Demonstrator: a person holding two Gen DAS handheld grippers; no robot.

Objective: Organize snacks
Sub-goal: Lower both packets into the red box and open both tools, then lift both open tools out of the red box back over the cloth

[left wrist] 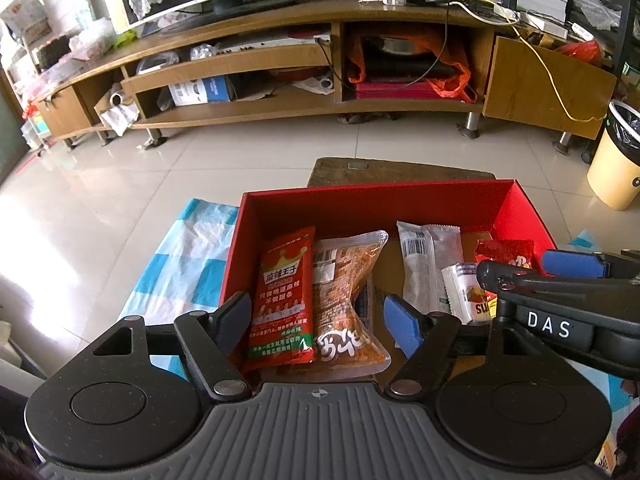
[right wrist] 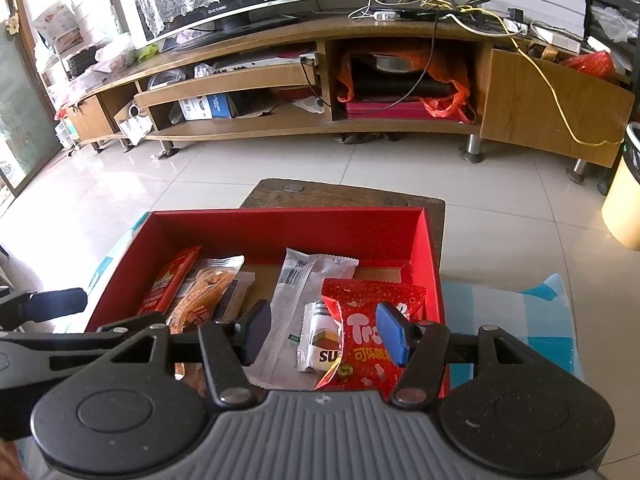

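A: Living room, tiled floor, TV stand point(left wrist: 280, 92) behind. Red box point(right wrist: 280, 224) sits on a low wooden stool point(right wrist: 344, 192), snacks lying inside.

B: Grippers?

A: Left gripper point(left wrist: 316, 316) wide open over the red spicy-strip pack point(left wrist: 282, 300) and the orange pack point(left wrist: 348, 304). Right gripper point(right wrist: 324, 332) open too, holding nothing, above the red Trolli bag point(right wrist: 372, 336).

B: Handling?

A: Probably light, soft, slick film; crushable. Pinch a sealed edge.

B: Blind spots?

A: White sachet point(right wrist: 320, 340) partly covered, label cut off. Box's near wall hidden by grippers.
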